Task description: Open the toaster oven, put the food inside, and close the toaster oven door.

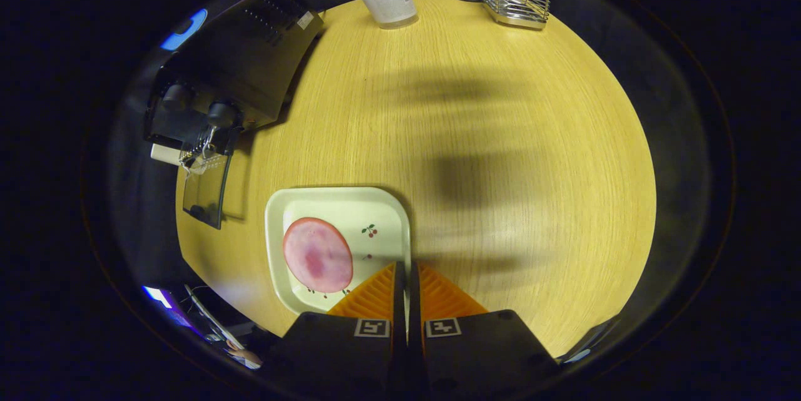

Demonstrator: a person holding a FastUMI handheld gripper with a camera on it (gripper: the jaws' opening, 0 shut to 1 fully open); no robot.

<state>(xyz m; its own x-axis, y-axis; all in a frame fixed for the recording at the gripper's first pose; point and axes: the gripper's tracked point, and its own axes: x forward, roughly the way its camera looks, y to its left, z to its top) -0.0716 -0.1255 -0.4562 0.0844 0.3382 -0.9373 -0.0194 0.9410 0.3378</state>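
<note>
Black toaster oven [241, 69] glass door [205, 191] hangs open, round pink ham slice [317, 254] still sits on the pale square plate [382, 210], your gripper [407, 276] fingers are pressed together empty: loading and closing remain.

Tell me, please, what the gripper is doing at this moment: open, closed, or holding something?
Gripper: closed, fingers together with nothing between them, above the plate's near edge, beside the ham slice.

Pink ham slice [317, 254] on cream cherry-print plate [375, 210], yellow wood-grain table [500, 138]
</note>
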